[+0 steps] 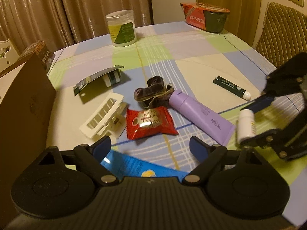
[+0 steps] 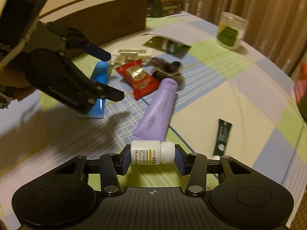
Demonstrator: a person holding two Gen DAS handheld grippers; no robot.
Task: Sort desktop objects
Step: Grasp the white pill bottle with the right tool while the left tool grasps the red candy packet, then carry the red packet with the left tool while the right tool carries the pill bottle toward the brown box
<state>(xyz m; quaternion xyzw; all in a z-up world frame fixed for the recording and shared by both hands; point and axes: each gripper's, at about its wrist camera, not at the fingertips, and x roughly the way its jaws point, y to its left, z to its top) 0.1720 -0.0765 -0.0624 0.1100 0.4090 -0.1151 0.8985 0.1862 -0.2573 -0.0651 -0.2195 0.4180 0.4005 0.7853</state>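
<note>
Right wrist view, right gripper clamping white pill bottle sideways

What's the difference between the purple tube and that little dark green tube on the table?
The purple tube is much bigger and fatter; the dark green tube is slim and small. The purple one's cap matches its body; the green one's tip is white. The purple tube lies touching a dark cloth bundle; the green tube lies alone. Both lie flat on the checked tablecloth, untouched by either tongs.

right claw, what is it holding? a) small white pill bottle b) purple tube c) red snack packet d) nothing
a: the right claw is shut on the small white pill bottle, gripped sideways, while the purple tube lies on the table beyond it.
</note>
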